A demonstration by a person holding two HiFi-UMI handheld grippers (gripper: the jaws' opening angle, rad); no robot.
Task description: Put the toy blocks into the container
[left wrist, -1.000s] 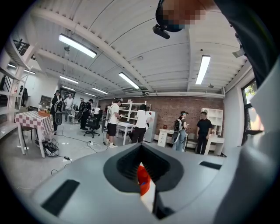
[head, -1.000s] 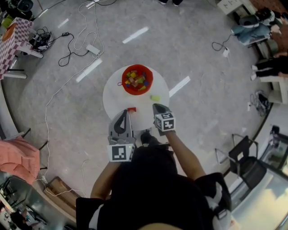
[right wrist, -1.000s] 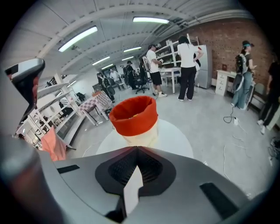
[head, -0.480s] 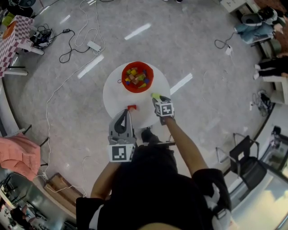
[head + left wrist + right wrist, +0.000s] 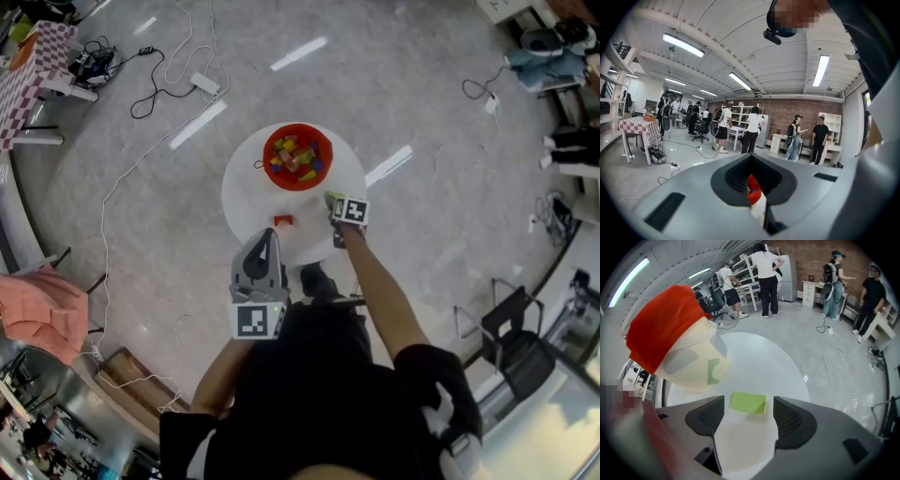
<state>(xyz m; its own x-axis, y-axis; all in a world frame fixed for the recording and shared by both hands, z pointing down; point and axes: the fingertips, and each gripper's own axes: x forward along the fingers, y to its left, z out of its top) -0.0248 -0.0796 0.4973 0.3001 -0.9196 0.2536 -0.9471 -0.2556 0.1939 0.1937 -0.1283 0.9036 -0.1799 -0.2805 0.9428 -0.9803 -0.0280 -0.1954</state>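
We look down on the round white table (image 5: 246, 202). The round red container (image 5: 270, 173) sits toward its far side, heaped with toy blocks (image 5: 297, 157) in red, yellow, green and blue. Our left gripper (image 5: 269, 236), with a black-and-white square marker on its cube, hangs over the near edge with its jaws pressed together. Our right gripper (image 5: 748, 412) has reached forward since a second ago. Its jaws now stand wide on either side of the flat lime-green rectangular block (image 5: 748, 402), which lies on the table. A small red block (image 5: 283, 220) lies just ahead of the left gripper.
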